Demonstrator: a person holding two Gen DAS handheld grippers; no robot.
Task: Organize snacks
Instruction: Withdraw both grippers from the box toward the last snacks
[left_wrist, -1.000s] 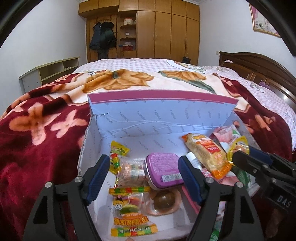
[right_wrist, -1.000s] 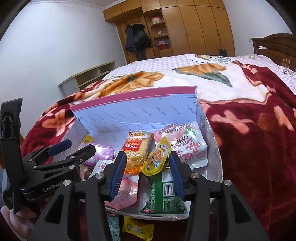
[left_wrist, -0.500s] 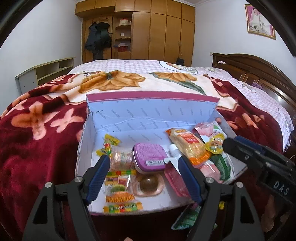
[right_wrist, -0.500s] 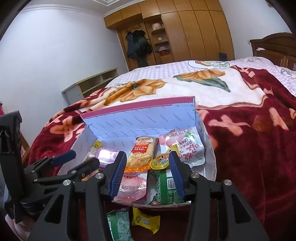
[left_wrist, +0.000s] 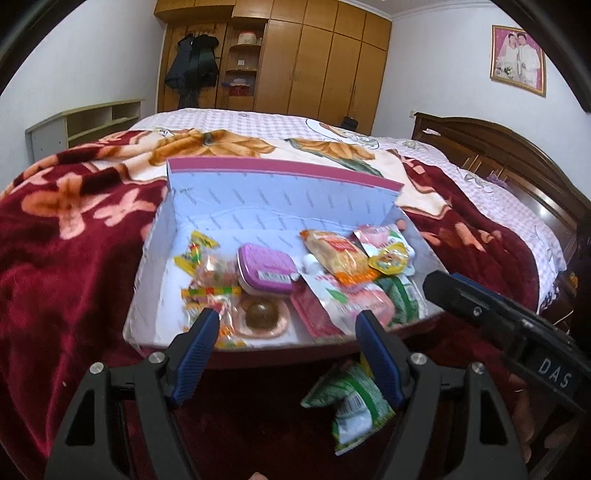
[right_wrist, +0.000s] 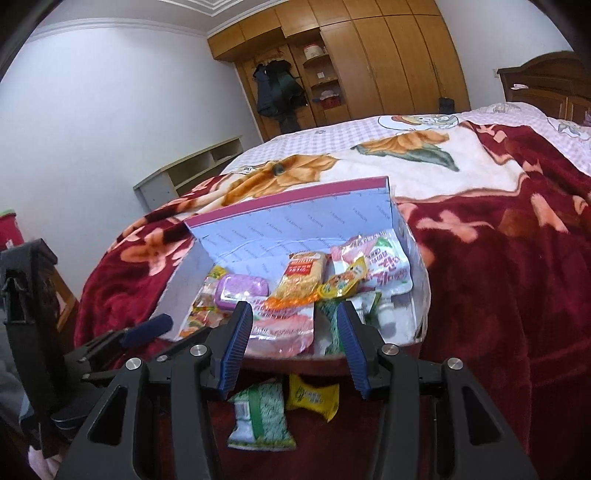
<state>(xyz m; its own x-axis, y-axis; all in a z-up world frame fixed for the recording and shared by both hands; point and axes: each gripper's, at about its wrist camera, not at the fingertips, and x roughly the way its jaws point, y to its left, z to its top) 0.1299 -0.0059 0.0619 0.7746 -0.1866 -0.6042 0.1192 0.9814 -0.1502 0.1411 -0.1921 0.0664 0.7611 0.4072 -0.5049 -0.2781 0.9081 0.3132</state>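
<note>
Left gripper (left_wrist: 284, 325) is hovering with jaws spread wide and empty at the near edge of the shoebox (left_wrist: 258, 192); right gripper (right_wrist: 293, 325) is likewise standing parted, pinching nothing. Snacks are lying inside the shoebox on the red floral blanket (left_wrist: 66, 266): purple tin (left_wrist: 264, 267), orange packet (right_wrist: 301, 278), pink pouch (right_wrist: 384, 266); a green packet (right_wrist: 260, 417) and yellow candy (right_wrist: 312, 398) are lying outside, just before it

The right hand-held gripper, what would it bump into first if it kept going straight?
Probably the pink pouch at the near edge of the box; it lies straight ahead between the open right hand-held gripper fingers, though depth is unclear.
</note>
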